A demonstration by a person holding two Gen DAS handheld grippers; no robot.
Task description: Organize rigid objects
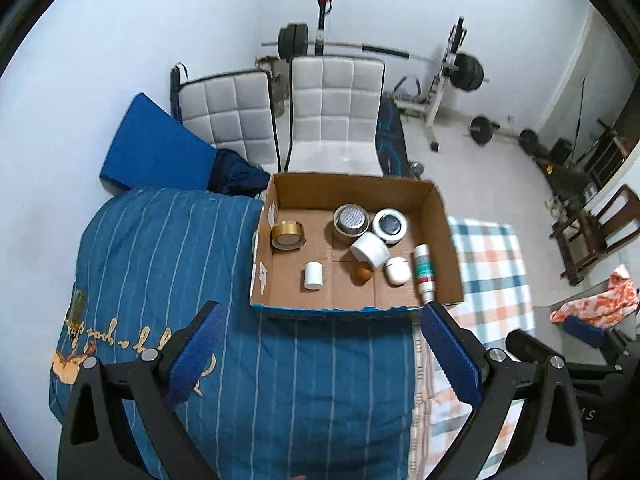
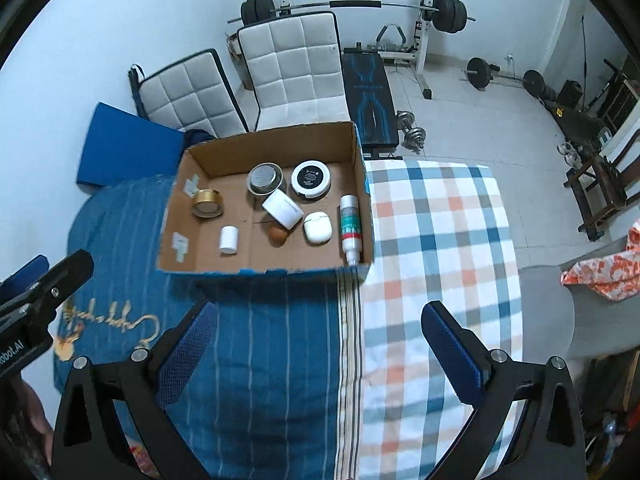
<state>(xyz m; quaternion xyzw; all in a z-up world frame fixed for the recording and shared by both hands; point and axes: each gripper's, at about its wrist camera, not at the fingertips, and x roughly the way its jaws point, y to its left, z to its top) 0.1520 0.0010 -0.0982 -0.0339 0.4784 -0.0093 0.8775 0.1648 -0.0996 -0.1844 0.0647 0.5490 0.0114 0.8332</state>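
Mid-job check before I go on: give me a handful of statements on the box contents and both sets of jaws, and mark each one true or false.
1. Both grippers are empty, jaws spread wide. True: the left gripper and right gripper hold nothing.
2. The spray bottle stands upright in the middle of the cardboard box. False: it lies on its side along the box's right wall.
3. The gold tape roll sits near the box's left wall, apart from the other items. True.
4. The brown egg-shaped object lies outside the box on the blue blanket. False: it is inside, beside the tilted white cup.
5. The small white cylinder is stacked on the white earbud case. False: they are apart, each on the box floor.
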